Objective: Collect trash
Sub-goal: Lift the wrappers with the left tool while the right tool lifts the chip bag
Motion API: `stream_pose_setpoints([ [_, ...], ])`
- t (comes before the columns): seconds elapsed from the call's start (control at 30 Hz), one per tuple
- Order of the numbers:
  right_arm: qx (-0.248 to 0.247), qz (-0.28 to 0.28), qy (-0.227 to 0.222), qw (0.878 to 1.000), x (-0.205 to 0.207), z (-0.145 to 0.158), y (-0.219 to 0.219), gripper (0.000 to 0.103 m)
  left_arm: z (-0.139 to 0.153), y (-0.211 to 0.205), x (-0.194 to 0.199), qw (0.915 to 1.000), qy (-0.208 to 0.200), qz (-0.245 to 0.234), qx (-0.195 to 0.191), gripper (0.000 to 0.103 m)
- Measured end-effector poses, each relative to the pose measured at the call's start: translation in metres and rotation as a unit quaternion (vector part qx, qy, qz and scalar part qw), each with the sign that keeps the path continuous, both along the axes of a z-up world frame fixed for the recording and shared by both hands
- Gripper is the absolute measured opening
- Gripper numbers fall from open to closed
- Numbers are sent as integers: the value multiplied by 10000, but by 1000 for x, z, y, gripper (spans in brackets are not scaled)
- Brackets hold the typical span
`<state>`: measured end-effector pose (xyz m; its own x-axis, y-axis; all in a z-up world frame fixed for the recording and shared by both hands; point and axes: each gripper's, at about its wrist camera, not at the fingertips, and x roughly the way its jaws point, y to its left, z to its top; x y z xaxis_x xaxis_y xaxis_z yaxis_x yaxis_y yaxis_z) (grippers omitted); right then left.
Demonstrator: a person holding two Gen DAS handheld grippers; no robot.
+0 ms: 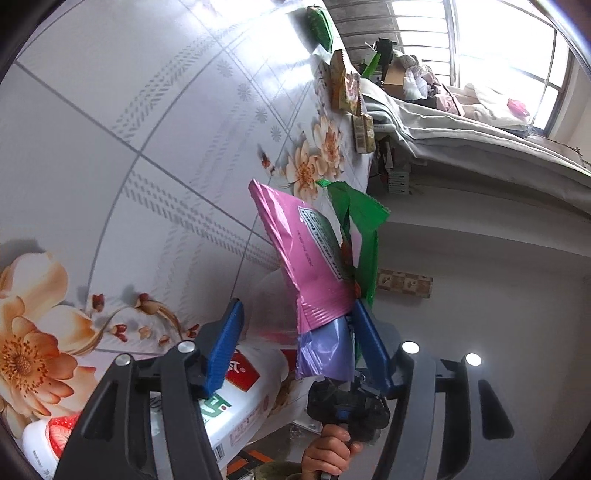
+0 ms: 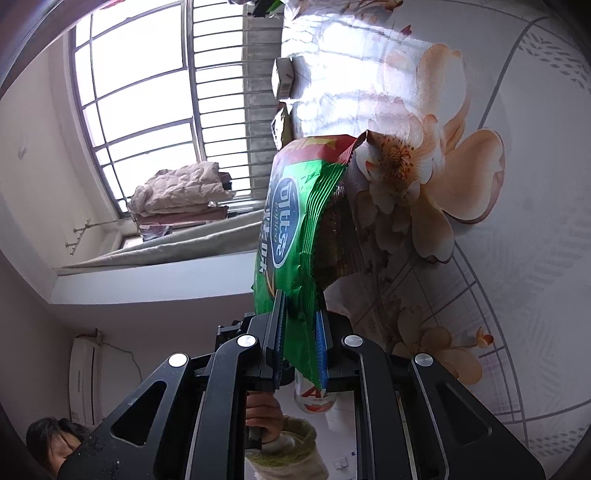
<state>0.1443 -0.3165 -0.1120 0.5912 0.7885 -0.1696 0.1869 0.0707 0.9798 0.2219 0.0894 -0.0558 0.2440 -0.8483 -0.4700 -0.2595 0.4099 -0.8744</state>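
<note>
A bundle of snack wrappers, pink wrapper in front and green wrapper behind, stands between the fingers of my left gripper. It rests against the right blue finger; the left finger is well apart from it, so the gripper is open. Below, a hand holds the other gripper's black body. In the right wrist view my right gripper is shut on the green snack bag of that bundle, held off the edge of the flowered table.
A white bottle with a red label lies on the tablecloth near the left finger. More packets lie along the far table edge: a green packet, brown packets, a small box. A window and a bed are beyond.
</note>
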Motion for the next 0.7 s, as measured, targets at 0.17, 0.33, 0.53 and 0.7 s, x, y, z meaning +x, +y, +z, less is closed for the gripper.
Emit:
stream_pose_setpoints([
  [0.17, 39, 11, 11, 10000, 0, -1, 0, 14, 6, -1, 1, 9999, -116, 38, -73, 41],
  [0.33, 114, -10, -4, 9999, -2, 0, -1, 14, 16, -4, 0, 9996, -283, 0, -42, 28],
  [0.53, 467, -103, -137, 9988, -8, -2, -5, 13, 29, -7, -5, 9984, -553, -48, -85, 21],
  [0.7, 699, -147, -255, 9971, -12, 2, -6, 9, 33, -8, -7, 9979, -635, -49, -133, 19],
])
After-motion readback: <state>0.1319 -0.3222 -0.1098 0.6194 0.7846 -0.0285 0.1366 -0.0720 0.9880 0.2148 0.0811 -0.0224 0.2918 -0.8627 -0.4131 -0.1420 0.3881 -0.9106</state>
